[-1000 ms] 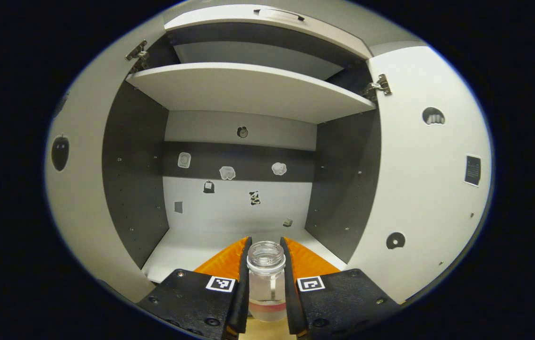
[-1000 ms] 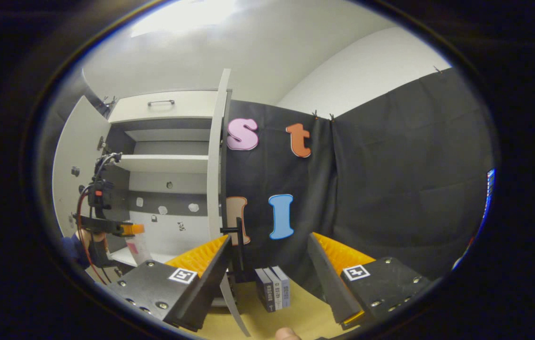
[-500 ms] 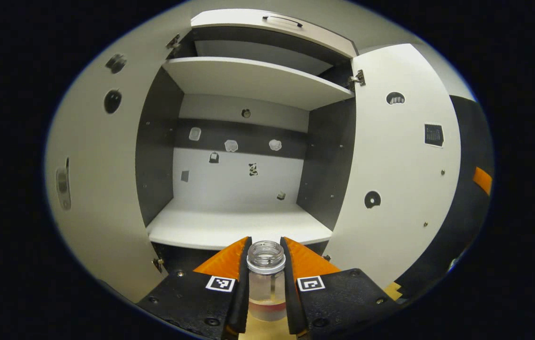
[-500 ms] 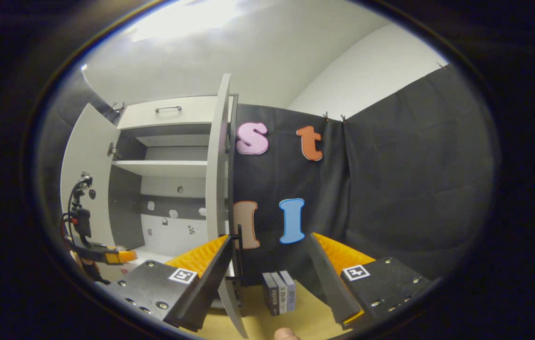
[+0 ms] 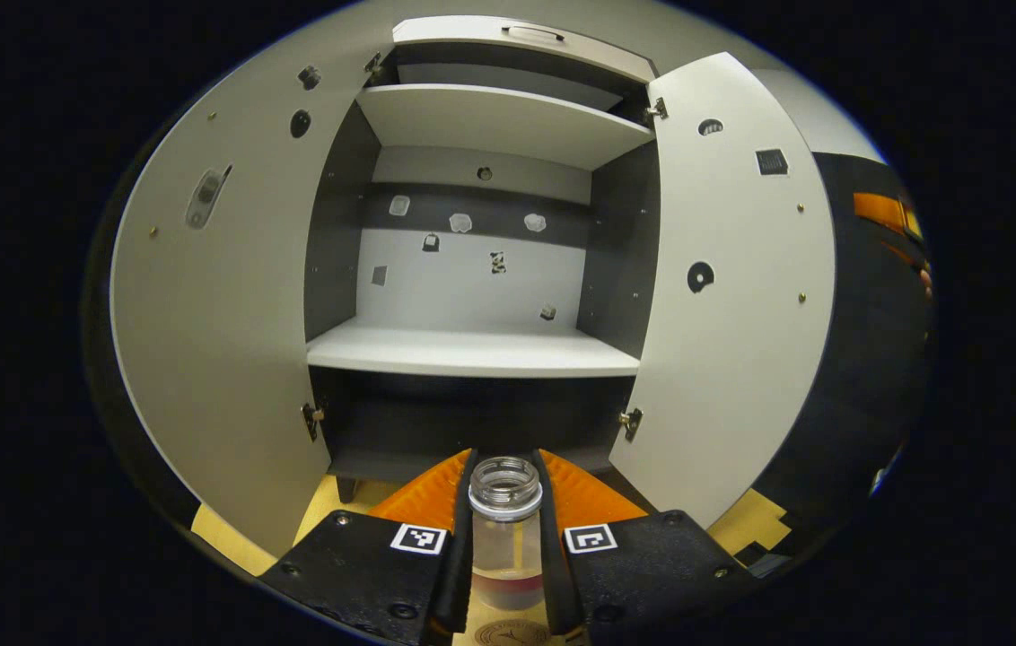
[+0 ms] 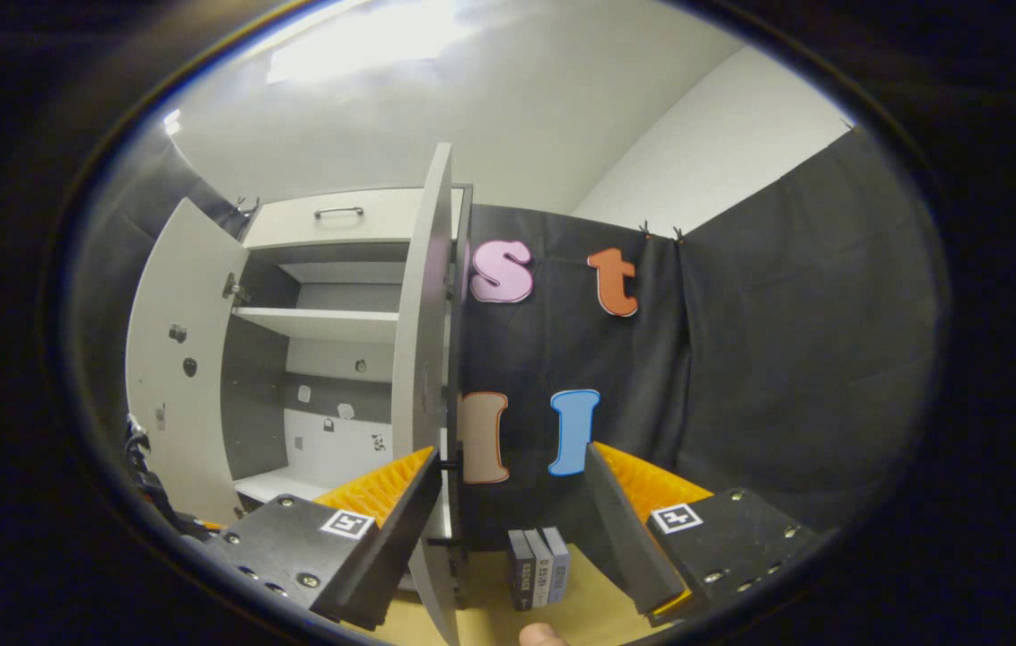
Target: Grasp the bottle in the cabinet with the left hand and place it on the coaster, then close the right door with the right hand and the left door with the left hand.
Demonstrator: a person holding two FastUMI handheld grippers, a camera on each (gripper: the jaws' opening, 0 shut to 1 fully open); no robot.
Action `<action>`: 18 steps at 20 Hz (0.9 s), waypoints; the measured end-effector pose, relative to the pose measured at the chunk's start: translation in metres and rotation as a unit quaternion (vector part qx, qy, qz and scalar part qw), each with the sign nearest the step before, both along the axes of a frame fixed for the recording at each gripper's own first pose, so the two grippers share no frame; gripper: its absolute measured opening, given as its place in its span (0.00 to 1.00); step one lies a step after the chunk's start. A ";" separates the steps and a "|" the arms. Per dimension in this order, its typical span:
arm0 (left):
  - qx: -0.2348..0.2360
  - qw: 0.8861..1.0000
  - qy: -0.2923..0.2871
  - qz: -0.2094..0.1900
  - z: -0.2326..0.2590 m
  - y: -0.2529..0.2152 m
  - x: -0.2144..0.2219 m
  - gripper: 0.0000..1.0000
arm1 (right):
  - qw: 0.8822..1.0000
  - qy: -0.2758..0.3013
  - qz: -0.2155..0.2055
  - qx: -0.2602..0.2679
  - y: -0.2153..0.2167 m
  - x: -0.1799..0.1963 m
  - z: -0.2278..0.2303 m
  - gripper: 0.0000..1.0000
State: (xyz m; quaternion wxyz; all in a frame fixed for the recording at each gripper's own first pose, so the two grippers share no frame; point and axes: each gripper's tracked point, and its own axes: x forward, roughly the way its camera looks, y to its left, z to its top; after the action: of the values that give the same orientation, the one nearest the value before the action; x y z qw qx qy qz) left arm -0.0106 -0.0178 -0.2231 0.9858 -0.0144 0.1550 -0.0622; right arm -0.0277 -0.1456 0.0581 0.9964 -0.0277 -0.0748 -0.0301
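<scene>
The jaws of the left gripper (image 5: 506, 547) press from both sides on the clear bottle (image 5: 505, 529), which stands upright between them with its open mouth upward and a reddish band near its base. Directly under the bottle's bottom, at the frame's lower edge, a round coaster (image 5: 511, 633) on the tan tabletop (image 5: 225, 543) is cut off; whether the bottle touches it cannot be told. Ahead stands the cabinet (image 5: 472, 350), its lower shelf bare, the left door (image 5: 221, 305) and right door (image 5: 728, 296) both swung wide, leaving open room between them.

The jaws of the right gripper (image 6: 508, 489) stand wide apart, holding nothing. In the right gripper view the right door (image 6: 425, 377) is seen edge-on, its front edge just beside this gripper's left finger. A few small books (image 6: 538, 567) stand on the tabletop between the fingers, farther off. A fingertip (image 6: 542, 635) is cut off at the bottom edge.
</scene>
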 end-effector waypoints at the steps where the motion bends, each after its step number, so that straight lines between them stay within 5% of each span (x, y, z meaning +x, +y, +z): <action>1: 0.000 1.000 0.005 0.004 -0.009 0.001 -0.006 0.34 | 1.000 -0.003 0.002 -0.001 0.000 0.001 0.002 0.93; 18: 0.028 0.998 0.053 0.018 -0.136 -0.010 -0.059 0.38 | 0.999 -0.032 0.018 -0.022 -0.003 0.020 0.014 0.96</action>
State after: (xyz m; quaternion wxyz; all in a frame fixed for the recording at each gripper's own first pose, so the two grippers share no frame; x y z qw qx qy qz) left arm -0.0699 -0.0276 -0.3591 0.9772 0.0076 0.2085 -0.0389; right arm -0.0073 -0.1489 0.0720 0.9930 -0.0475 -0.1074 -0.0109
